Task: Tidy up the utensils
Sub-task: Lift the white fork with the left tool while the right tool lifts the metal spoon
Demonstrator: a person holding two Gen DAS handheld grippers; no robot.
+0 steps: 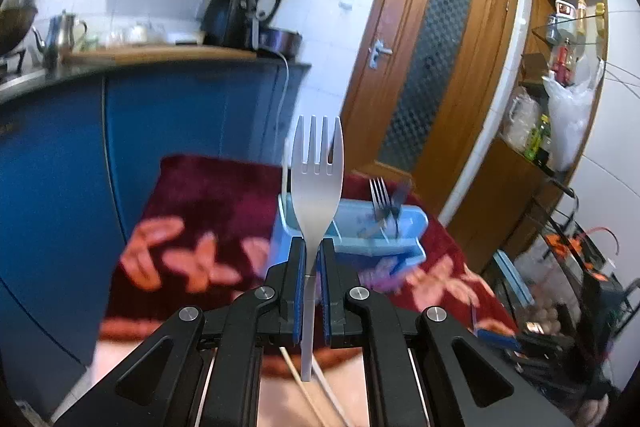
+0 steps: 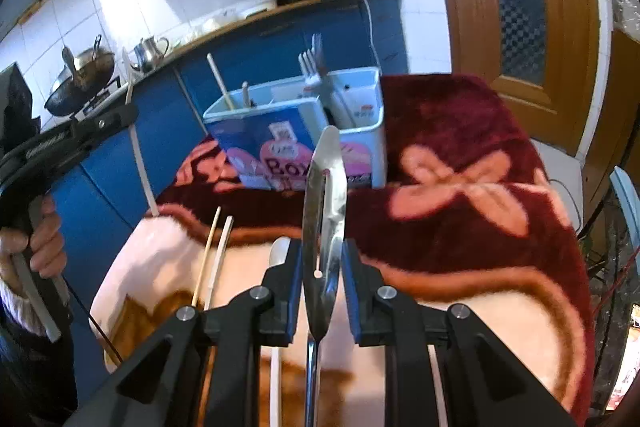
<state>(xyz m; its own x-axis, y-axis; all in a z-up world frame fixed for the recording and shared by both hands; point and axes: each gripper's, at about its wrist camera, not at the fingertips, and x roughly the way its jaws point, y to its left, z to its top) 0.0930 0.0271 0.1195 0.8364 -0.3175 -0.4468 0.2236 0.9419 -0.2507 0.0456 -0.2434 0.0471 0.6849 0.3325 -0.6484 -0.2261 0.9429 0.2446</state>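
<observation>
**Left wrist view: two utensils held high, one narrow box to hit**

Your left gripper (image 1: 311, 247) pinches the white fork (image 1: 317, 183) low on its neck, tines up. The grip is thin and sits well below the heavy head, so a quick tilt could likely swing the fork in the pads or let it slip. Your right gripper (image 2: 321, 259) has its pads around a steel spoon (image 2: 325, 211), seen edge-on. A sliver of gap shows on each side, so you cannot tell whether it is truly clamped. If it is loose, it could drop onto the blanket (image 2: 460, 131).

The box (image 2: 296, 131) stands ahead on the blanket, divided into compartments. Forks (image 2: 314, 61) already stand in the far one and sticks (image 2: 219, 81) lean out at the left. Those upright handles are your main snag, since a lowering utensil may knock them or tip the light box on the soft pile.

Two chopsticks (image 2: 212, 259) and another white utensil (image 2: 278, 251) lie loose just beside your right gripper. Open room lies to the right of the box. On the left, the blanket edge and the blue cabinets (image 2: 120, 155) are close.
</observation>
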